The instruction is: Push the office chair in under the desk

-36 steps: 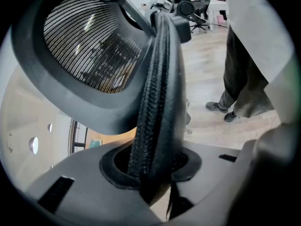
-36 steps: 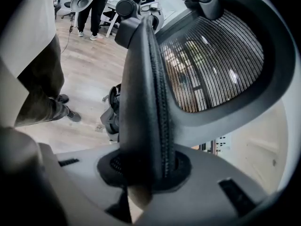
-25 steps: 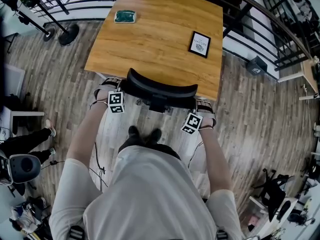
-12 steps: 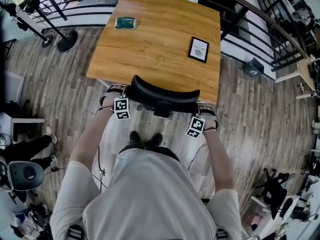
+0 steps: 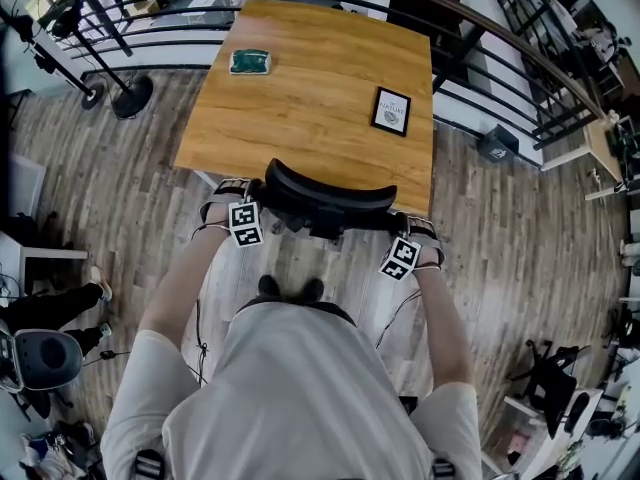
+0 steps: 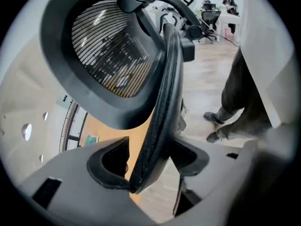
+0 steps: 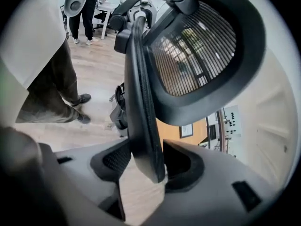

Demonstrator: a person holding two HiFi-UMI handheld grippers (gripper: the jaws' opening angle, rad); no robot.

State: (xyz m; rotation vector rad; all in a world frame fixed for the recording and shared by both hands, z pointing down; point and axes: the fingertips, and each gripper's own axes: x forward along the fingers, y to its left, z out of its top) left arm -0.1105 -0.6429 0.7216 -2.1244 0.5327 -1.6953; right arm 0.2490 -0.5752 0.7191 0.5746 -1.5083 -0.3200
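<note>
The office chair (image 5: 330, 200) stands right at the near edge of the desk (image 5: 310, 88); only its black back shows, so the seat seems tucked under and the push looks about done; on the left, the left gripper (image 6: 150, 166) has the side rim of the chair back between its jaws, which are opening, likely to let go; on the right, the right gripper (image 7: 143, 161) is opening round the other rim; one gripper on each side pushes a chair straight.

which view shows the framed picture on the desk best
The head view: the framed picture shows whole on the desk. The right gripper view catches only a glimpse past the chair; the left gripper view misses it.
</note>
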